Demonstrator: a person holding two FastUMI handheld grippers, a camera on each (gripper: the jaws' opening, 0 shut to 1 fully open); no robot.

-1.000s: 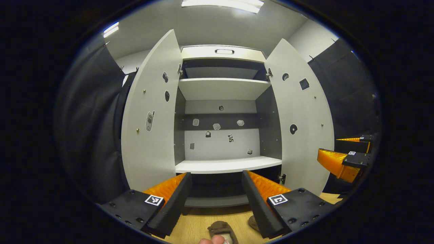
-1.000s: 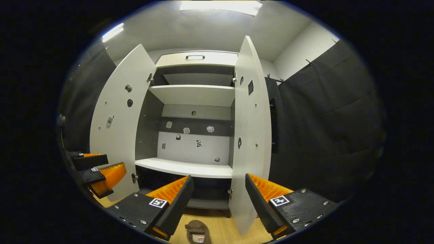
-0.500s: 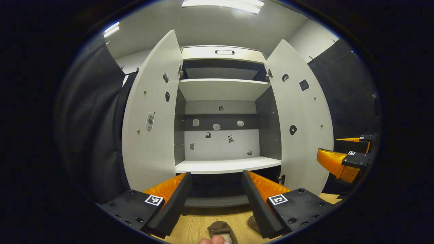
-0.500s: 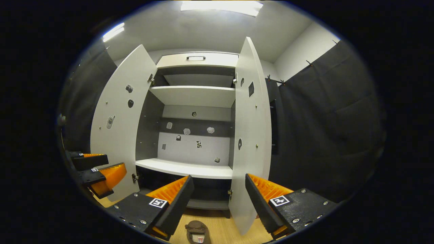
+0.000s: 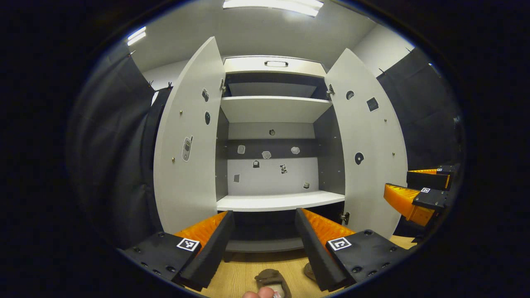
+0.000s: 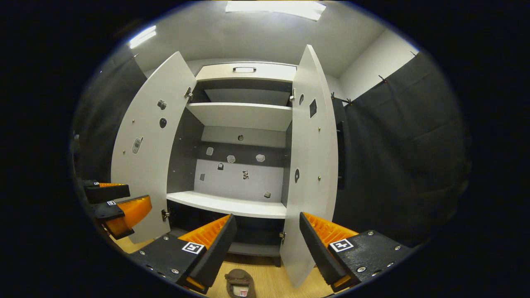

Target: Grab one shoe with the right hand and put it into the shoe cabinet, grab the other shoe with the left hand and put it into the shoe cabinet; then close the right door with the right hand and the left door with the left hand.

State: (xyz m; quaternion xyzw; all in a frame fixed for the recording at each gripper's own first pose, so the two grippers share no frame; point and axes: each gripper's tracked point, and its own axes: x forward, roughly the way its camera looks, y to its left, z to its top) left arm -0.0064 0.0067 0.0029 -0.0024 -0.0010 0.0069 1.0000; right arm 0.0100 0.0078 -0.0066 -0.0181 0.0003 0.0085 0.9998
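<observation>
In the left gripper view, the left gripper (image 5: 264, 240) sits at the bottom of the frame with its jaws spread wide and nothing between them. A brown shoe (image 5: 272, 279) lies on the wooden floor (image 5: 240, 275) at the bottom centre, below the gap between the jaws and apart from both fingers; a second shoe (image 5: 308, 271) peeks out just beside the right-hand finger, mostly hidden by it. Above, in the middle of the frame, stands the shoe cabinet (image 5: 273, 124) with its left door (image 5: 188, 145) and right door (image 5: 370, 149) both swung open. The right gripper (image 5: 418, 192) shows at the right edge, its jaws parted and holding nothing.

In the right gripper view, the right gripper (image 6: 265, 242) also has its jaws released. One shoe (image 6: 240, 282) lies on the floor at the bottom centre, below the gap and untouched. The open right door (image 6: 310, 165) stands upright in the centre, its lower edge just beside the right-hand finger. The left gripper (image 6: 116, 205) appears at the left edge.
</observation>
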